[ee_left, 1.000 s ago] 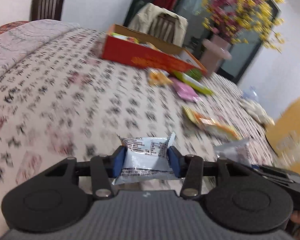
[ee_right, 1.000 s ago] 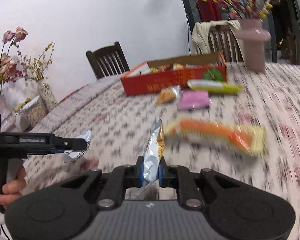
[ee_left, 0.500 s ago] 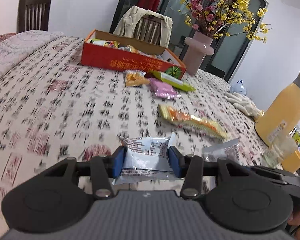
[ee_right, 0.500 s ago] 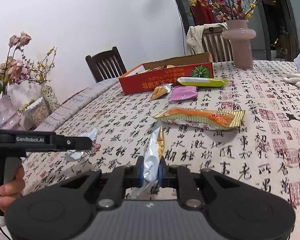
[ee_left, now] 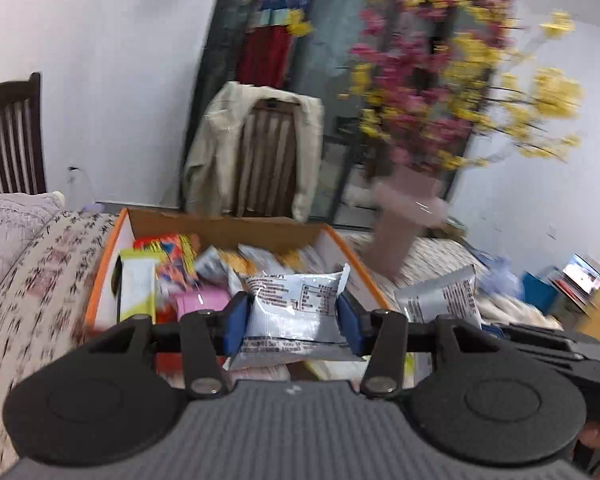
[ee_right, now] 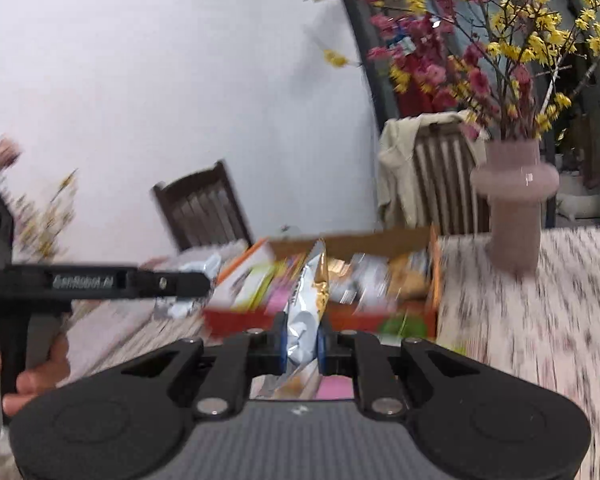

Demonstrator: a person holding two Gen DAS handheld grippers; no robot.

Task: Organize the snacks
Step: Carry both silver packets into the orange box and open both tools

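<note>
Our left gripper is clamped on a silver packet, its blue pads pressing the packet's two sides at the lower centre of the left view. Our right gripper is clamped on a silver-and-gold packet that stands on edge between nearly closed pads, at the lower centre of the right view. Just past both sets of fingers lies the open red box, filled with snacks: a yellow-green packet and a pink one on its left side, more wrappers behind. In the left view the silver packet hangs over the box's near part; in the right view the gold packet is in front of the box's near wall, and we cannot tell whether it is over the box. The box rests on a table covered with a pale cloth printed with dark characters and red seals, blurred here. Right of the box a pink vase holds yellow and pink blossom branches. Behind the table a chair carries a beige jacket, and a second dark chair is against the white wall. At the left edge of the right view, a hand grips the left tool's handle.
</note>
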